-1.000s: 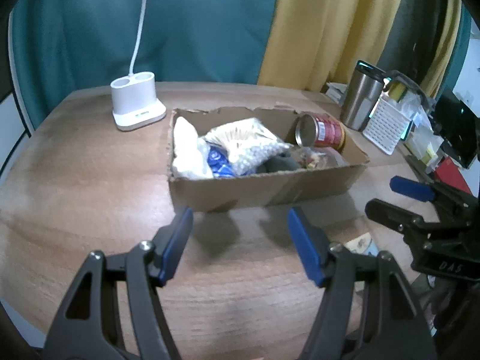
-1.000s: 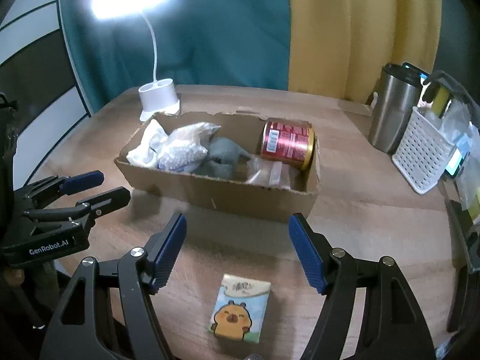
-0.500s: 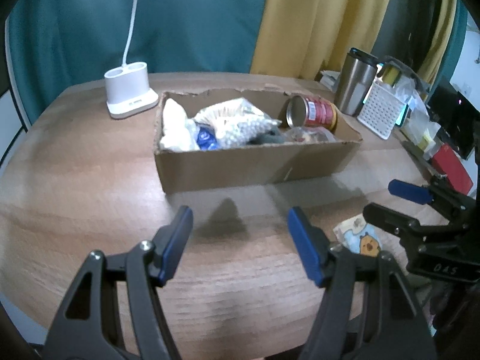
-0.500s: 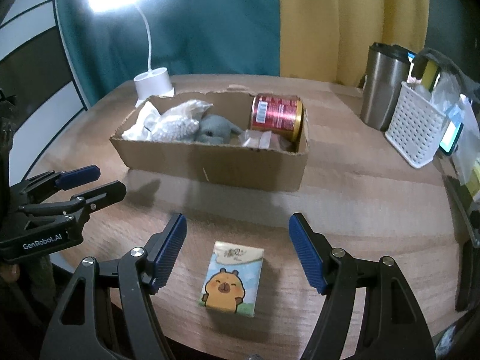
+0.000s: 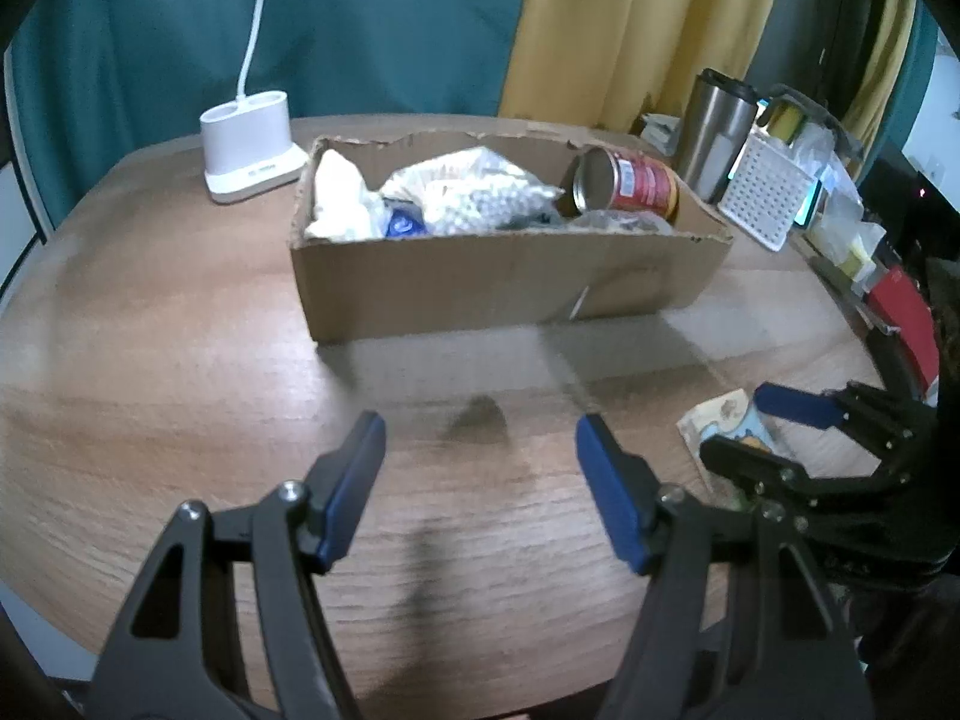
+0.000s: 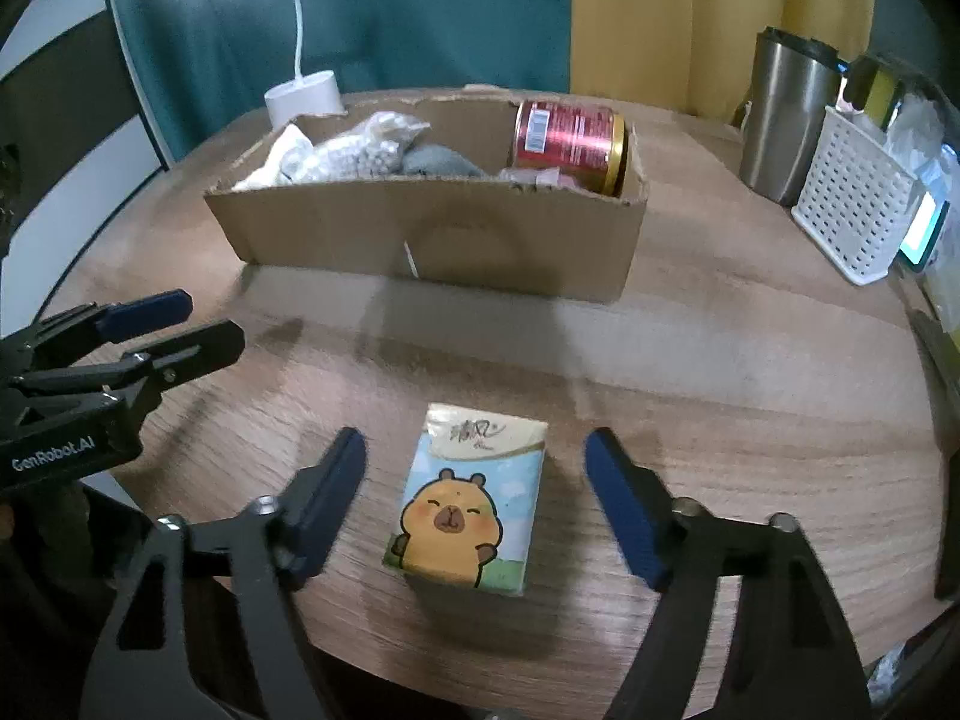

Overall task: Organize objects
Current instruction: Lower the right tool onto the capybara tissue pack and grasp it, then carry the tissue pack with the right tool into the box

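A tissue pack with a cartoon capybara [image 6: 471, 501] lies flat on the wooden table between the open fingers of my right gripper [image 6: 474, 450]; the fingers do not touch it. A cardboard box [image 6: 432, 234] stands behind it, holding a red can [image 6: 570, 141] on its side, a bag of white beads [image 6: 360, 153], a grey soft item [image 6: 441, 162] and a white bag. My left gripper [image 5: 480, 438] is open and empty over bare table in front of the box [image 5: 498, 282]. The tissue pack [image 5: 723, 423] shows partly behind the right gripper there.
A white lamp base [image 5: 249, 147] stands left of the box. A steel tumbler [image 6: 783, 120], a white perforated basket [image 6: 855, 204] and clutter stand at the right. The table's front edge is just below both grippers.
Both grippers have drawn back and lowered from the box. The tissue pack now sits between the right gripper's fingers, larger in view. Both grippers stay open.
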A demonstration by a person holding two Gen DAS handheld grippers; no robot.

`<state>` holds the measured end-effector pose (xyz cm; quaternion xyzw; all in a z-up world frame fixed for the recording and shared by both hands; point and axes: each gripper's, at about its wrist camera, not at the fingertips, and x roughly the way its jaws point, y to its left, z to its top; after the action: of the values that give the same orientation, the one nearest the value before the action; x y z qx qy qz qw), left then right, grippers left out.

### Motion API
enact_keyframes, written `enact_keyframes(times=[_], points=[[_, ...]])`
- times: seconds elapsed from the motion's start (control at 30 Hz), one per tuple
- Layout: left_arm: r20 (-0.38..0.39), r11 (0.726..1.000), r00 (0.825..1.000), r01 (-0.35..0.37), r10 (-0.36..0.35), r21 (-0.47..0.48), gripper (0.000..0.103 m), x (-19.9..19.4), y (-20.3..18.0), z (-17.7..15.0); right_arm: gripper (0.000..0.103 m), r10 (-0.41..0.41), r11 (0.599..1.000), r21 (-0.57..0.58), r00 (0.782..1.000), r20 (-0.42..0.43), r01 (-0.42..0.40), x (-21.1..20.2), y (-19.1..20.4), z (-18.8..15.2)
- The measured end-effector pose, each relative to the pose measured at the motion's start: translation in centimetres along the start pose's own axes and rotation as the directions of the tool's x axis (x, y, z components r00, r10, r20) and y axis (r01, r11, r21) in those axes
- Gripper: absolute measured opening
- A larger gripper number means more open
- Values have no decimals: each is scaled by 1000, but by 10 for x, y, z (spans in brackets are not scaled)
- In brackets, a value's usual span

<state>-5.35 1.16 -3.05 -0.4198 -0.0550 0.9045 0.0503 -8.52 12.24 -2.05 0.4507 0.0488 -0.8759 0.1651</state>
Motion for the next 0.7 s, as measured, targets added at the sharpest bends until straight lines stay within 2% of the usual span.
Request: enact_keyframes(times=[0.07,0.17,0.7], points=[[-4,1000,1000,1,-1,3,68,1,0,0,57,-11,1000,-8,1000,-14,10,4,0,-1],[-7,1000,1000,1,-1,4,68,2,0,0,52,-7,1000,-12,1000,-27,7,8,0,-3],[22,1000,1000,3,-3,2,68,-3,4,18,51,11,1000,-14,999,32,-10,-8,0,21]])
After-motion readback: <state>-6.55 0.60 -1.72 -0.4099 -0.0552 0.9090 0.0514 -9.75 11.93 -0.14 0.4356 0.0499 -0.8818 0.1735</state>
